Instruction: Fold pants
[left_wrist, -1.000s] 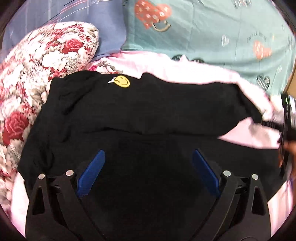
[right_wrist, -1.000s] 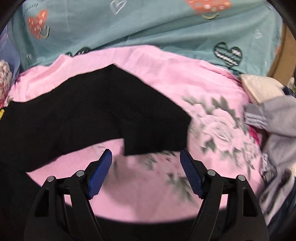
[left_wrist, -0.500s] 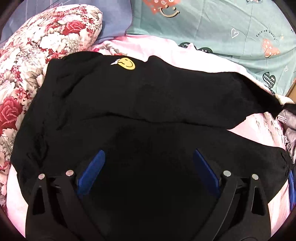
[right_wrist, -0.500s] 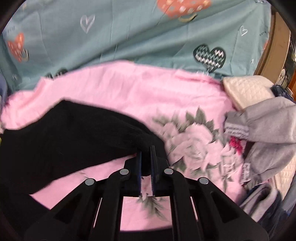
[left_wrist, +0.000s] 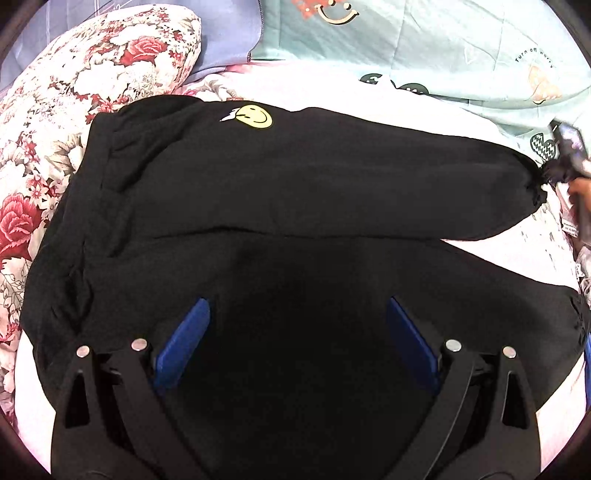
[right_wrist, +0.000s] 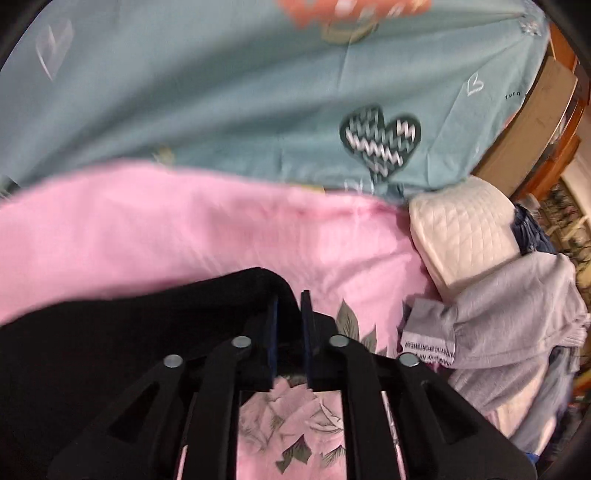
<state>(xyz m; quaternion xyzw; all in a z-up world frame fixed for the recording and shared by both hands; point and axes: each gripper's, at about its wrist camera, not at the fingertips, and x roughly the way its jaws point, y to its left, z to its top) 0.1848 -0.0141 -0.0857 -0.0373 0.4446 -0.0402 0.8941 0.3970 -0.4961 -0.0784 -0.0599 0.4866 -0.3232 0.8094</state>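
Note:
Black pants (left_wrist: 288, 192) with a yellow smiley patch (left_wrist: 255, 116) lie spread on a pink floral bed sheet (left_wrist: 424, 107), waistband at the left, both legs running right. My left gripper (left_wrist: 297, 325) is open and hovers over the near leg, holding nothing. My right gripper (right_wrist: 289, 314) is shut on the cuff of the far pant leg (right_wrist: 147, 332) and holds it stretched above the sheet (right_wrist: 184, 229). In the left wrist view the right gripper (left_wrist: 570, 147) shows at the far leg's cuff at the right edge.
A floral pillow (left_wrist: 85, 74) lies at the left by the waistband. A teal duvet with hearts (right_wrist: 258, 92) lies behind. A quilted cream cushion (right_wrist: 461, 229) and grey clothes (right_wrist: 517, 314) are piled at the right, next to a wooden bed frame (right_wrist: 535, 129).
My right gripper closed on the far leg's cuff and pulled it to the right, straightening that leg. My left gripper stayed open and rose back a little.

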